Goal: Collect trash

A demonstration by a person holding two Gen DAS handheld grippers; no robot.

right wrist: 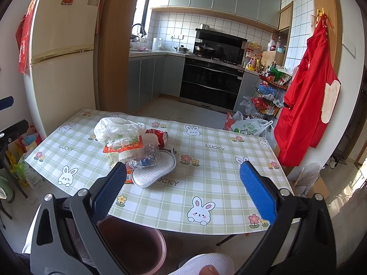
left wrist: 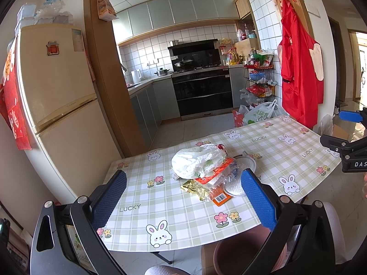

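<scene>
Hovering left gripper (left wrist: 183,197) with jaws wide and empty, trash pile (left wrist: 206,171) of white plastic bag (left wrist: 197,160), wrappers and red can (right wrist: 160,136) mid-table (right wrist: 218,171), right gripper (right wrist: 183,189) likewise wide apart, brown bin (right wrist: 137,247) below the table edge.

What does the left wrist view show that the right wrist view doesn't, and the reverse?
Only the left wrist view shows the gold foil wrapper and the barcode on the orange packet. Only the right wrist view shows the red can clearly and the sink faucet. Both show the white plastic bag, the silver pad, the checked table, the brown bin and open jaws holding nothing.
</scene>
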